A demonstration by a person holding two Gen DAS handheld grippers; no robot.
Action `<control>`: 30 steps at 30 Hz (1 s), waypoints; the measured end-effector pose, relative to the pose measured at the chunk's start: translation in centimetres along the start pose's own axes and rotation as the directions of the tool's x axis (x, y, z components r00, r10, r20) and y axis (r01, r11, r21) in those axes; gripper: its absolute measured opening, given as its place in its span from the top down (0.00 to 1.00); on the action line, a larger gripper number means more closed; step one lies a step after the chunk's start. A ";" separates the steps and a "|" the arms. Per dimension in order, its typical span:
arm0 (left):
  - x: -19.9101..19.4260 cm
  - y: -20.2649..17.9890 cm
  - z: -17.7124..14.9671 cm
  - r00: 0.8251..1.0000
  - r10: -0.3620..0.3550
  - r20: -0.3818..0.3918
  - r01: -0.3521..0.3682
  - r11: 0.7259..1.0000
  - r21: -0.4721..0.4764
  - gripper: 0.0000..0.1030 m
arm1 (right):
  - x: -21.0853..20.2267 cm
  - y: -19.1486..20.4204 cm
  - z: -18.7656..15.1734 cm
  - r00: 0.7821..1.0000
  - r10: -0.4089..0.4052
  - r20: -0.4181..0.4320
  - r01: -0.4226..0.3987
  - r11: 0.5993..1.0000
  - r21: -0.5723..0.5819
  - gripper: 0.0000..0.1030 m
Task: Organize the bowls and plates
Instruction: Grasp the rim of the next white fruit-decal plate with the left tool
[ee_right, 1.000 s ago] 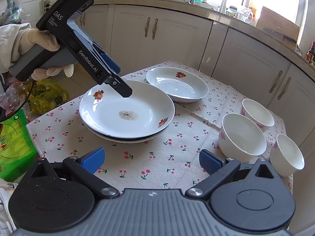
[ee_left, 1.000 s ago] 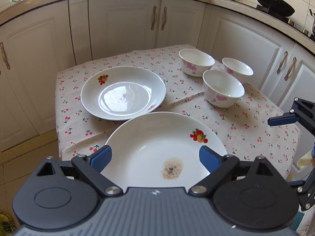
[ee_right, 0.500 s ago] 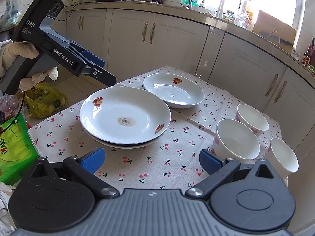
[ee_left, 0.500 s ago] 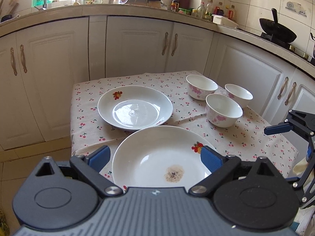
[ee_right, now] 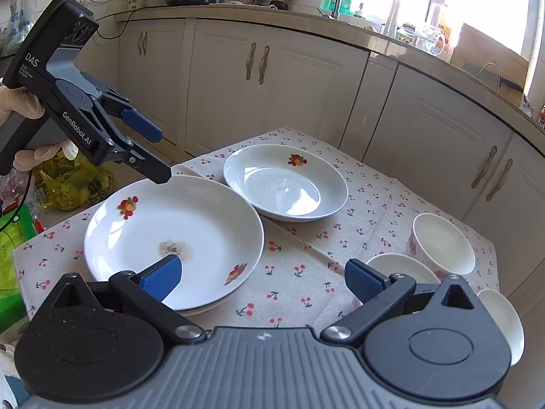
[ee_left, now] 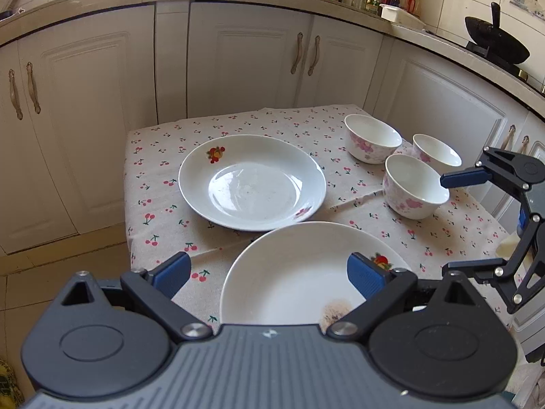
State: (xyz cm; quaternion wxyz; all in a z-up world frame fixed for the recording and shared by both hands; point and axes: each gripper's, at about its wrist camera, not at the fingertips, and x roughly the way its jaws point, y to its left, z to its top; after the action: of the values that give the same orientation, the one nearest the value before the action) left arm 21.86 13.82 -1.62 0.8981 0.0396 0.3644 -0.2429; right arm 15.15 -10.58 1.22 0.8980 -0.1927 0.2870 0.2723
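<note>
Left gripper: seen at upper left of the right wrist view, jaws spread wide and holding nothing; it has been drawn back and raised from over the stained plate since a second ago.
Right gripper: jaws wide, nothing held; it has come lower and closer to the nearest bowl, whose rim now shows just behind one blue pad at lower right of its own view.
Plates: the stained plate lies at centre left of the right wrist view on a second plate, whose rim alone shows beneath; the clean plate sits apart, at centre of the left wrist view.
Bowls: three are grouped unstacked at the right of the left wrist view, the floral bowl and the small bowl behind the nearest one.
Tablecloth: cherry print, creased between the plates.
Change noted: a two-plate stack stands released; the third plate and all bowls remain to be gathered.
Reservation: whether a third plate lies under the stack cannot be determined.
</note>
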 end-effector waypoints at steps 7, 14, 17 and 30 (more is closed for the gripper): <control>3.0 1.1 2.6 0.999 0.024 -0.023 -0.024 1.000 0.014 0.05 | 3.4 -3.1 2.5 0.999 0.015 -0.030 -0.018 0.996 -0.093 0.00; 6.7 2.3 5.1 0.998 0.044 -0.053 -0.043 0.999 0.021 0.05 | 8.0 -6.1 4.1 0.992 0.063 -0.112 -0.076 0.990 -0.116 0.00; 8.4 3.2 6.0 0.997 0.044 -0.062 -0.044 0.999 0.007 0.05 | 10.0 -6.9 4.6 0.982 0.089 -0.165 -0.112 0.984 -0.140 0.00; 14.5 6.2 8.0 0.989 0.013 -0.150 -0.019 0.999 -0.040 0.05 | 17.5 -8.8 6.0 0.896 0.187 -0.403 -0.272 0.949 -0.163 0.00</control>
State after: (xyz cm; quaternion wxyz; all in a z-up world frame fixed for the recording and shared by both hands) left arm 38.76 11.33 -6.18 0.8708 0.0420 0.4354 -0.2244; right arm 34.90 -7.80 -3.40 0.7598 -0.3025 0.4463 0.3633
